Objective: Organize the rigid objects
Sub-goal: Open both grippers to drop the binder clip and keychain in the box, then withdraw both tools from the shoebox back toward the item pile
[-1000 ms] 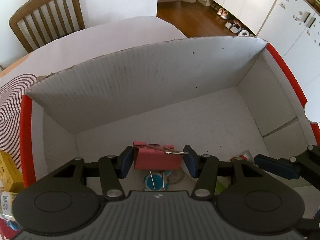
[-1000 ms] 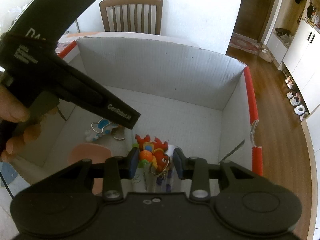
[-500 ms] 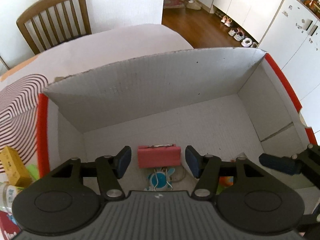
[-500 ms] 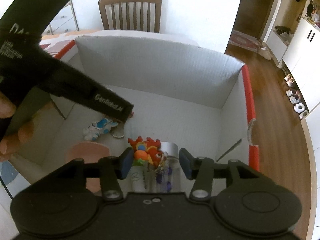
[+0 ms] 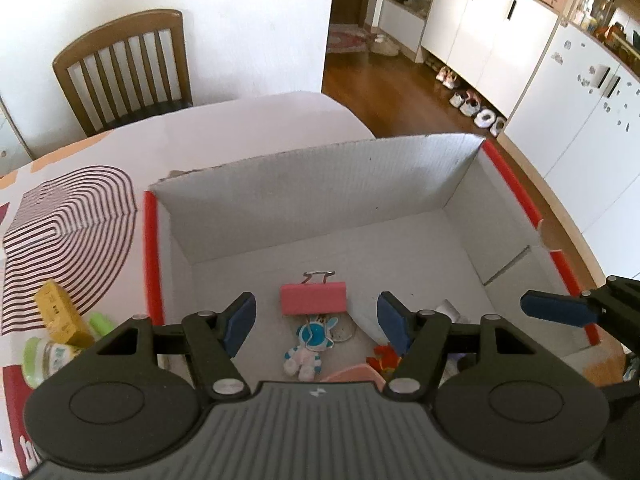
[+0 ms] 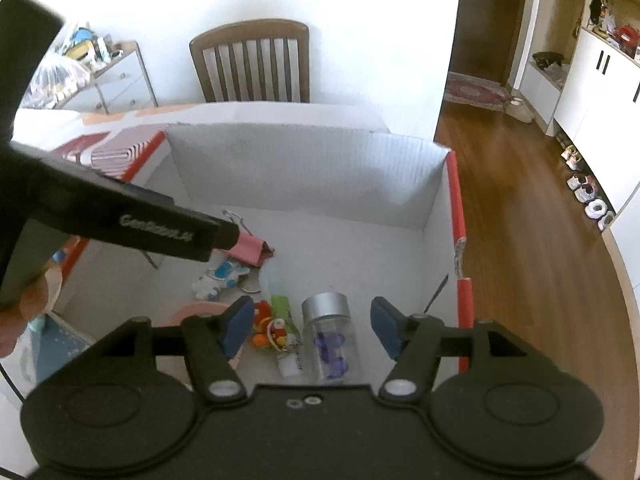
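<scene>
both grippers are seen spread wide and empty above the cardboard box (image 5: 504, 168): the left gripper (image 5: 316, 318) has let go of the pink binder clip (image 5: 313, 298), the right gripper (image 6: 312, 326) of the clear jar (image 6: 329, 334). both items now lie inside the box, so those two placements are judged done.

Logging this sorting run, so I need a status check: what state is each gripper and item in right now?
left gripper: open, empty
right gripper: open, empty
pink binder clip: released, lying in the box
cardboard box: open-topped
clear jar: lying down, silver lid on
astronaut keychain: lying on box floor
</scene>
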A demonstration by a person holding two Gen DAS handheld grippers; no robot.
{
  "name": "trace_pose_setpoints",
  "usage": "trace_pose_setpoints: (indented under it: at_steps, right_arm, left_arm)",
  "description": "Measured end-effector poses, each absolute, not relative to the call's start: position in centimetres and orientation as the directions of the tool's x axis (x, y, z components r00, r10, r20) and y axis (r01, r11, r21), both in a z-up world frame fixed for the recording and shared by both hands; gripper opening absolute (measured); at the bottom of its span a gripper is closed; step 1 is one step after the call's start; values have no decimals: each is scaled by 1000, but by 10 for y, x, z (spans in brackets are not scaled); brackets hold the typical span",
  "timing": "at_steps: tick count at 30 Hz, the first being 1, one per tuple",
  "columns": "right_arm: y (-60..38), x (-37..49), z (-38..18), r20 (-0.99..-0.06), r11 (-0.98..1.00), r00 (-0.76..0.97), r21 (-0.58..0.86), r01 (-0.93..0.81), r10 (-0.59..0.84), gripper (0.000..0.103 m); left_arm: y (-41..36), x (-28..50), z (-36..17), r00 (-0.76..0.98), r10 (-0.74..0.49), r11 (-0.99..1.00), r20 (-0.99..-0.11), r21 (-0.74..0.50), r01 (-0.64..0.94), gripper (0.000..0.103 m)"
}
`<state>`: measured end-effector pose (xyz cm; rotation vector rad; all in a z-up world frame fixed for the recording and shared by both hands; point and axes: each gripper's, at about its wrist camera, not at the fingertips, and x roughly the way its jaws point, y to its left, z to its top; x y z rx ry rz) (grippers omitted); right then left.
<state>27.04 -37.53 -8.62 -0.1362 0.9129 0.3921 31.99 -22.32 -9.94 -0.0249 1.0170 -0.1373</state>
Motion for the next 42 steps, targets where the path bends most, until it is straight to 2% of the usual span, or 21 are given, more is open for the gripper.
trace_pose_setpoints:
  at_steps: [22,23,25,30,32,42]
  right_arm:
    - [-365,212,-39,-697,916,628,108,-385,346,87]
    - [-364,210,-37,-694,916,630,111,-385,348,88]
    - [-360,207,-35,-687,916,634,118,-384,355,90]
    - [-350,191,-28,-646,911,660,148,-384,383,99]
    - [-345,185,-27,-633,907,664,165,-387,398,102]
    - [-303,158,-30,-617,905,678,150,-398,400,103]
  left_arm:
    - [-182,228,-39,665,-178,984,-726,-114,139,67]
    - [-179,224,-38,669,-179,984,-721,-116,139,68]
    - [-170,216,-36,678,-183,983,-712,-128,132,77]
    - [-149,194,-33,705,-183,983,-685,-132,127,78]
    - [-139,185,-33,714,-185,983,-676,-137,126,84]
    - [-74,153,-37,735,-203,977,-646,-182,109,85]
